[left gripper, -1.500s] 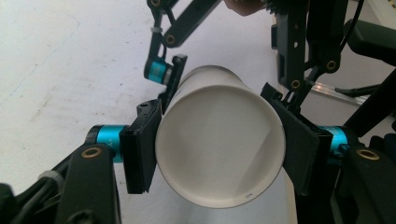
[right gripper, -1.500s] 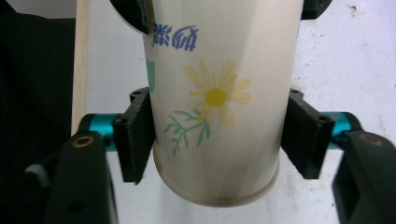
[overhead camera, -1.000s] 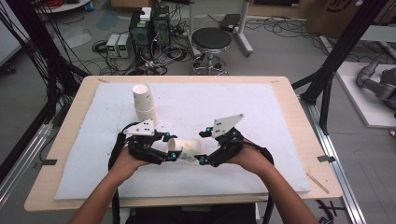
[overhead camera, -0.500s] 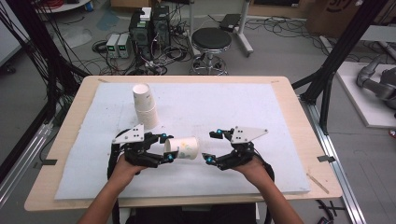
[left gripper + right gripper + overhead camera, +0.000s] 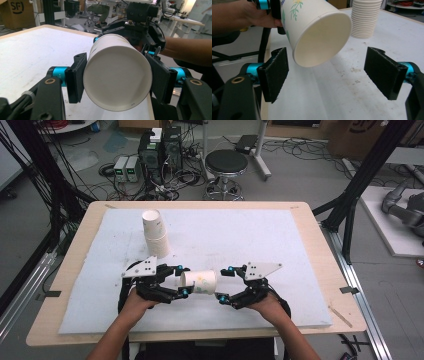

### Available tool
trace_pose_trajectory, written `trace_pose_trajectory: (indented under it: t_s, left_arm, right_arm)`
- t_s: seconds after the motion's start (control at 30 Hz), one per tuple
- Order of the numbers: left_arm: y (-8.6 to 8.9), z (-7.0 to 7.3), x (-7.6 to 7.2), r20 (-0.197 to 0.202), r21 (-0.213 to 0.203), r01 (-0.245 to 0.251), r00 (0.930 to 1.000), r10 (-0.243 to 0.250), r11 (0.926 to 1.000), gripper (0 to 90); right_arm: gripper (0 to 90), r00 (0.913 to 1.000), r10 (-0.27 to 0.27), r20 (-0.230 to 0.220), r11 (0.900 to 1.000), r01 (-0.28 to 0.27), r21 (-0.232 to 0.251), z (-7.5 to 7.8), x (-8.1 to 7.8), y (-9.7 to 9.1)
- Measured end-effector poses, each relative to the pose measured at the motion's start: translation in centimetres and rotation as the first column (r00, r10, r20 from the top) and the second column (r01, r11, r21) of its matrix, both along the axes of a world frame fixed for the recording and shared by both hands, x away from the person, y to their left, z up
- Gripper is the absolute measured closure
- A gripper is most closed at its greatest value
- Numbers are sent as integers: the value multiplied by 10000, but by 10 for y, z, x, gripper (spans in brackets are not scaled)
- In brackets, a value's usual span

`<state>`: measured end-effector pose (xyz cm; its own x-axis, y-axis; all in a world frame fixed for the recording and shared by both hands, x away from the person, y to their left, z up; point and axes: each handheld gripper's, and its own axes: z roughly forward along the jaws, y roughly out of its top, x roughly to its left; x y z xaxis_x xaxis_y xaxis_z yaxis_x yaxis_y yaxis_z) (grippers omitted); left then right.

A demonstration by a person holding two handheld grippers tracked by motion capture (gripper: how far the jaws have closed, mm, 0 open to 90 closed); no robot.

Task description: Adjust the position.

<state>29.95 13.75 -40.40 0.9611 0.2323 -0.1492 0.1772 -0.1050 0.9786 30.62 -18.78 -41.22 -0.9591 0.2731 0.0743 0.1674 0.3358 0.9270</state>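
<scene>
A white paper cup (image 5: 200, 281) with a flower print lies sideways just above the white mat, and my left gripper (image 5: 181, 280) is shut on its base end. In the left gripper view the cup's flat bottom (image 5: 117, 77) faces the camera with a black pad (image 5: 76, 77) pressed on each side. My right gripper (image 5: 225, 283) stands open just right of the cup's mouth, apart from it. Seen from the right gripper view, the open mouth (image 5: 322, 37) hangs above and between the spread pads (image 5: 384, 72). A tall stack of paper cups (image 5: 155, 232) stands at the mat's back left.
The white foam mat (image 5: 250, 235) covers most of the wooden table (image 5: 320, 240). The stack of cups (image 5: 364, 18) stands behind the held cup. Beyond the table's far edge are a stool (image 5: 226, 162) and boxes with cables on the floor.
The right gripper has sunk toward the mat and levelled out facing the cup's mouth. The left gripper has kept the cup in about the same place.
</scene>
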Motion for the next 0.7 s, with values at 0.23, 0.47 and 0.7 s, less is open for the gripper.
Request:
trace_pose_trajectory:
  t_s: [0.23, 0.47, 0.7]
  left_arm:
    - [-6, 1, -2, -3, -275, 420, 9991, -420, 9987, 372]
    - [-8, -1, -2, -27, -614, 691, 9976, -694, 9957, 371]
    - [-6, -4, -1, -135, -1180, 844, 9962, -866, 9894, 371]
  right_arm:
    - [203, 9987, 444, -250, 9987, -438, 261, -2, 1, 5]
    - [227, 9957, 847, -371, 9931, -813, 846, 0, 0, 8]
    - [274, 9921, 1208, -344, 9836, -1150, 1387, 1, 1, 6]
